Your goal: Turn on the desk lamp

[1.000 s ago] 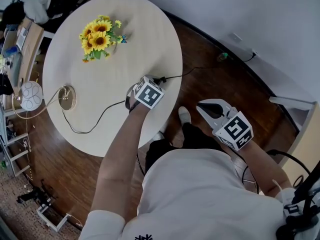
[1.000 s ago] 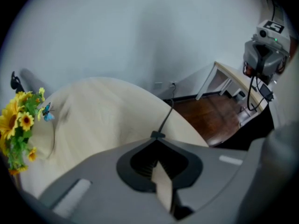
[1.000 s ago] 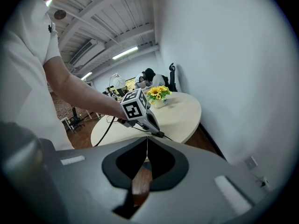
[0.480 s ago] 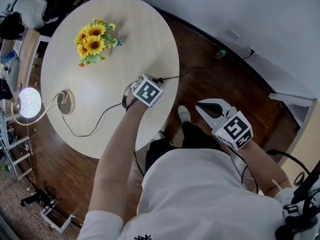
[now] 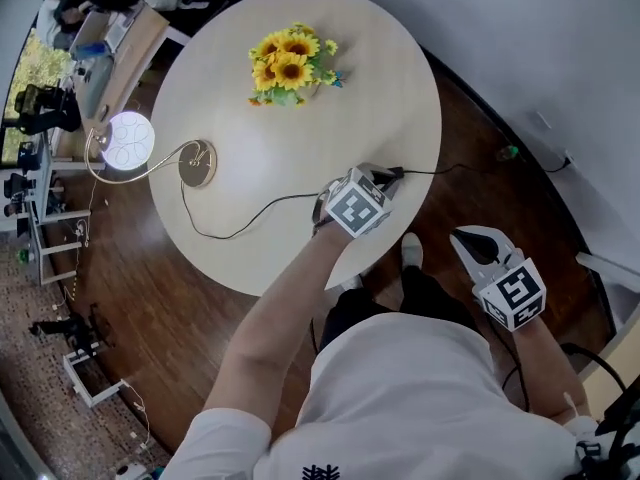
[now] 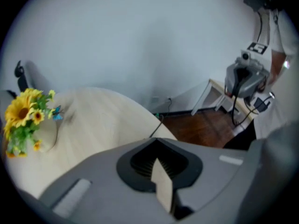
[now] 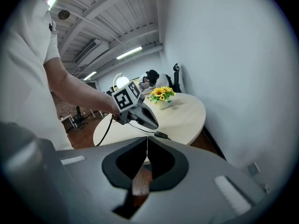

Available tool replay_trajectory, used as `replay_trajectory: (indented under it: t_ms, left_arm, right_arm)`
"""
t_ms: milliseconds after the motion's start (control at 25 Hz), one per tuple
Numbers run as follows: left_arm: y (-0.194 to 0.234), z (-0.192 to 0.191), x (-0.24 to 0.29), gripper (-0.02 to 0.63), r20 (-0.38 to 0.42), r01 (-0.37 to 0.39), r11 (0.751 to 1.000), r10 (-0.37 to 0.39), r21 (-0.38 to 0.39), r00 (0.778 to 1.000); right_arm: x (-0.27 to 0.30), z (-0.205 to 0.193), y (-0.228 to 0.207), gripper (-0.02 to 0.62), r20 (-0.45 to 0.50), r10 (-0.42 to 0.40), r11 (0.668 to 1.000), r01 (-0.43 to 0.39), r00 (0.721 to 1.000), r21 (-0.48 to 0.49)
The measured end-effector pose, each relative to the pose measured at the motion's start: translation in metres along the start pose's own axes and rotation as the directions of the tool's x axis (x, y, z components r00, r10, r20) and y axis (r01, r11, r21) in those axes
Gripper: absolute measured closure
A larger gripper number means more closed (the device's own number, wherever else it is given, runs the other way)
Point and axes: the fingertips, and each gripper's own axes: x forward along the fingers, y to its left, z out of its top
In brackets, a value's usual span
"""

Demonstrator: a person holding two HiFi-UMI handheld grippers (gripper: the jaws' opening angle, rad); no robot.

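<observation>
Desk lamp (image 5: 128, 140) glowing at the table's (image 5: 380, 68) left edge, my left hand-held gripper (image 5: 381, 177) closed and empty by the cord switch (image 7: 160, 135), right hand-held gripper (image 5: 478, 240) likewise closed on nothing, so I reckon any press now kills the light.

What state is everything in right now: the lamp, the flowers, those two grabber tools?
Desk lamp: on, head glowing.
Left gripper: fingers shut, holding nothing, over the table.
Right gripper: fingers shut, holding nothing, held off the table.
Sunflowers: upright on the table.
</observation>
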Motion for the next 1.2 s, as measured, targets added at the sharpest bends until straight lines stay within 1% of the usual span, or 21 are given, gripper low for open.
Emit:
replay_trajectory:
  t_ms: [80,120,200,280,400,480,640,800,920,1040,1080,1120,1200]
  left_arm:
    - [-0.004,0.007,-0.034,0.588,0.127,0.016,0.997,-0.006,-0.075,0.992]
    - [-0.008,0.010,-0.051,0.588,0.192,0.033,0.994,-0.013,-0.105,0.981]
    - [-0.025,0.012,-0.078,0.588,0.315,0.083,0.987,-0.035,-0.141,0.949]
    - [-0.047,0.007,-0.098,0.588,0.392,0.119,0.979,-0.046,-0.164,0.919]
    - [-0.073,-0.013,-0.127,0.588,0.452,0.122,0.973,-0.022,-0.194,0.892]
    - [-0.087,-0.026,-0.148,0.588,0.497,0.114,0.969,0.010,-0.219,0.868]
    - [-0.112,-0.065,-0.199,0.588,0.552,0.061,0.967,0.088,-0.246,0.829]
    - [-0.140,-0.104,-0.264,0.588,0.634,0.021,0.963,0.160,-0.269,0.757]
    - [-0.166,-0.143,-0.315,0.588,0.667,-0.023,0.958,0.217,-0.287,0.713]
    - [-0.198,-0.190,-0.356,0.588,0.693,-0.073,0.953,0.266,-0.295,0.670]
    - [-0.209,-0.205,-0.365,0.588,0.697,-0.085,0.952,0.276,-0.295,0.662]
    - [-0.220,-0.220,-0.373,0.588,0.699,-0.093,0.951,0.280,-0.294,0.658]
    - [-0.243,-0.250,-0.386,0.588,0.701,-0.093,0.954,0.274,-0.286,0.659]
  right_arm:
    - [0.014,0.007,0.010,0.591,0.012,0.034,0.999,-0.034,0.999,-0.025]
    - [0.020,0.010,0.015,0.591,0.017,0.058,0.998,-0.057,0.998,-0.037]
    - [0.028,0.012,0.024,0.591,0.013,0.099,0.994,-0.098,0.995,-0.055]
    - [0.033,0.013,0.035,0.591,0.004,0.127,0.989,-0.127,0.992,-0.074]
    - [0.041,0.024,0.051,0.591,0.014,0.149,0.983,-0.147,0.989,-0.114]
    - [0.044,0.029,0.061,0.591,0.022,0.151,0.979,-0.146,0.988,-0.144]
    - [0.046,0.029,0.102,0.589,0.026,0.154,0.970,-0.146,0.988,-0.195]
    - [0.041,0.026,0.154,0.589,0.025,0.137,0.960,-0.127,0.990,-0.249]
    - [0.039,0.022,0.205,0.589,0.046,0.128,0.962,-0.113,0.991,-0.248]
    - [0.035,0.011,0.267,0.589,0.064,0.118,0.959,-0.097,0.991,-0.266]
    - [0.031,0.007,0.286,0.589,0.070,0.107,0.959,-0.085,0.992,-0.270]
    - [0.027,0.002,0.304,0.589,0.076,0.094,0.960,-0.070,0.993,-0.272]
    - [0.019,-0.007,0.339,0.589,0.091,0.071,0.965,-0.046,0.993,-0.257]
